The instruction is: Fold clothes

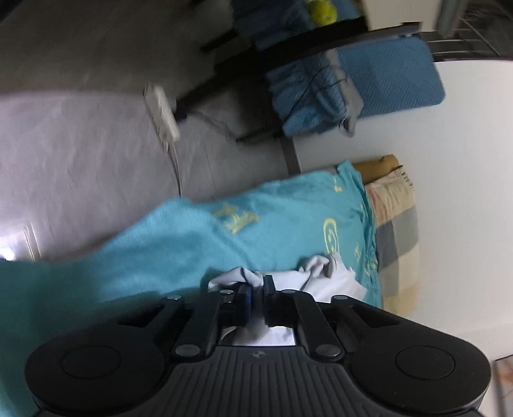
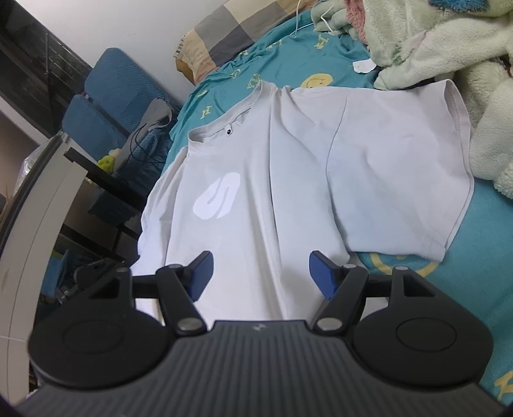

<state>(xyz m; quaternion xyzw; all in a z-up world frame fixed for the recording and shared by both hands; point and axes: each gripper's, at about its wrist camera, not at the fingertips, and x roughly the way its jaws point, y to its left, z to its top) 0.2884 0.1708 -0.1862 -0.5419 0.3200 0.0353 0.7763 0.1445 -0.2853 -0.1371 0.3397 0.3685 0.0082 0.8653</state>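
Observation:
A pale grey T-shirt with a white logo lies spread on a teal bedsheet, collar toward the far left and one sleeve out to the right. My right gripper hovers open over the shirt's lower body, with nothing between its blue pads. In the left wrist view my left gripper is shut on a bunched fold of the T-shirt, which sits above the teal bedsheet. Which part of the shirt it holds is hidden.
A checked pillow lies at the bed's head. A fluffy cream blanket is piled along the right edge by the sleeve. A blue chair and a dark desk stand left of the bed. A white power strip lies on the floor.

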